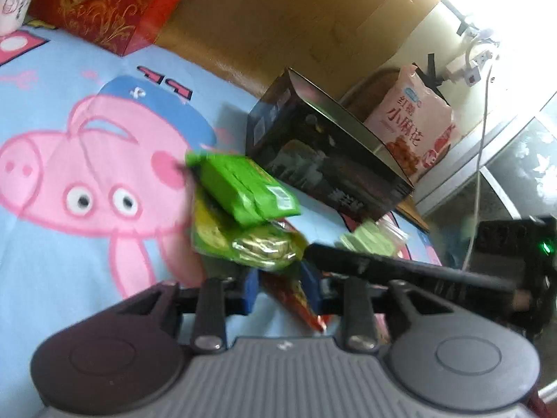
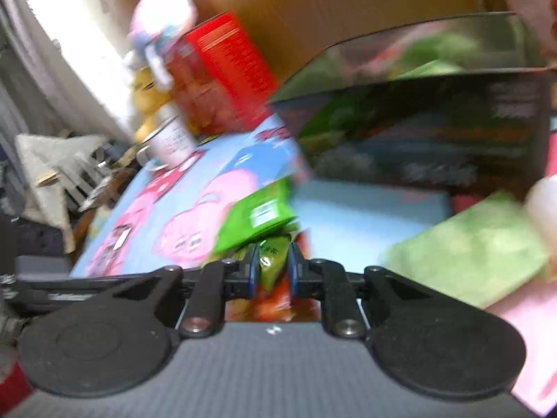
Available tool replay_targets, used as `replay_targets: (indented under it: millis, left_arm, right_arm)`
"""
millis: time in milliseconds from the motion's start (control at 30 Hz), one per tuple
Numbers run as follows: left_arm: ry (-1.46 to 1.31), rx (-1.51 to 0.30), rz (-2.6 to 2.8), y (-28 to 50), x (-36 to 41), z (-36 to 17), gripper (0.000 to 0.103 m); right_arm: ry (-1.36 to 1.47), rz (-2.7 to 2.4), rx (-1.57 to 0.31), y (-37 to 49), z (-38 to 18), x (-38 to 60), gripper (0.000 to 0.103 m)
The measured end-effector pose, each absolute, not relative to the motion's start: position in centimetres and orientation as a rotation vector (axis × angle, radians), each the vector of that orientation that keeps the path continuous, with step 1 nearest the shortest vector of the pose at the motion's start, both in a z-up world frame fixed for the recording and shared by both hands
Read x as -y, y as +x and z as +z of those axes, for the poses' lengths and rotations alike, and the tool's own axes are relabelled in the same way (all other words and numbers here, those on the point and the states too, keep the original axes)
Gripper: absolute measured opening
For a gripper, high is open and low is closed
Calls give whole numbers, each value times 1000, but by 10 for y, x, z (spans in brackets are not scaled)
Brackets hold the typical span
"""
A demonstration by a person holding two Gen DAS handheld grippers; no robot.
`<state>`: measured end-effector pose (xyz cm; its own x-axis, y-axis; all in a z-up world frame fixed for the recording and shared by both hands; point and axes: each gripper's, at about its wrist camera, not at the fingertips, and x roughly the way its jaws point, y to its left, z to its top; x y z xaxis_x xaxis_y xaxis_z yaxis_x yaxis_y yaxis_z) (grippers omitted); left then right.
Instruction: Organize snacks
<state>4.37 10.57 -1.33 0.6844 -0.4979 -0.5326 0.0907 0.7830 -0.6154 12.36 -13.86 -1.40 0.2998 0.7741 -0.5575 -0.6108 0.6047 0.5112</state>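
A small pile of snack packets lies on the light blue cartoon-pig cloth [image 1: 69,139]. A bright green packet [image 1: 243,188] [image 2: 259,216] rests on top of it. My left gripper [image 1: 280,287] is shut on a red-orange packet [image 1: 296,299] at the bottom of the pile. My right gripper [image 2: 275,271] comes in from the right and is shut on a green-and-gold packet [image 2: 273,261] [image 1: 264,247]; its dark arm [image 1: 400,268] crosses the left wrist view. An open dark box [image 1: 327,160] [image 2: 417,122] stands just behind the pile.
A pink snack bag [image 1: 414,129] leans behind the dark box. A pale green packet [image 2: 470,254] lies at the right. A red box [image 2: 222,69], a white mug [image 2: 167,139] and a plush toy [image 2: 160,17] stand at the far left. Brown wall behind.
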Motion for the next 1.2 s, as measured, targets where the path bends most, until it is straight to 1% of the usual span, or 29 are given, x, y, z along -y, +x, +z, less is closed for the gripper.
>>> replay_targets:
  millis: [67,100,133,233,300,333,433,467,500,533,567,600,633,667,700,733,800,867,900,933,967,1000,1133,1200]
  left_arm:
    - [-563,-724,-337,30,-114,-12,24]
    - [-556,-710,-338,20,-118,-12,23]
    - [-561,-705,-346,11,-122,-12,23]
    - [-569,-694,-350,-18,-135,-15,24]
    - [-550,-681,-315,-33,-145,-14,28]
    - [-550,-672,-299,-37,-152,-13,30]
    - [-581,-645,-253,-33,-171,-5,32]
    - [-596,-638,-248,-24,-177,-2,32]
    - [-599,-631,-248,-15,-179,1,36]
    - [-588,-626,-252,-2,-179,5,42]
    - [-571,-627,-248,9,-177,8,45]
    - [-549,-633,-239,24,-173,10,48]
    - [-533,-640,-245,38,-169,12,50]
    - [-521,-652,-269,55,-164,12,51]
    - [-514,-664,-282,67,-160,12,55]
    - [-507,-676,-283,78,-155,11,58]
    - [-489,-700,-280,99,-146,6,58]
    - [-491,-739,-291,114,-138,-4,52]
    - [-493,-753,-297,117,-135,-9,46]
    - [-477,-734,-279,115,-132,-9,41]
    - [-452,-737,-260,112,-130,-7,39]
    - [-462,-725,-259,106,-132,-5,39]
    - [-529,-668,-299,63,-149,10,39]
    - [-522,-667,-291,35,-150,14,39]
  right_arm:
    - [58,940,-818,95,-7,123,13]
    - [8,970,-810,82,-7,117,7]
    - [3,1019,-823,74,-8,113,4]
    - [-82,1104,-818,44,-9,96,4]
    - [-123,1147,-808,32,-8,91,6]
    - [-116,1147,-803,32,-6,92,8]
    - [-70,1064,-750,46,2,99,9]
    - [-49,1014,-728,53,5,104,11]
    - [-29,970,-714,60,5,106,20]
    - [-10,931,-700,69,7,103,33]
    - [1,888,-682,78,7,103,40]
    - [-1,848,-672,84,6,101,50]
    - [-7,817,-678,92,5,98,53]
    - [-10,811,-697,101,4,93,53]
    - [-14,815,-721,109,0,87,53]
    - [-24,816,-746,115,-3,81,54]
    - [-65,793,-776,125,-9,69,54]
    - [-118,791,-785,129,-15,58,54]
    - [-131,796,-773,127,-15,55,54]
    - [-140,802,-778,127,-13,51,51]
    - [-153,783,-767,127,-12,48,48]
    - [-162,776,-742,123,-9,48,43]
    - [-165,846,-649,96,7,58,42]
    - [-173,912,-654,81,12,59,40]
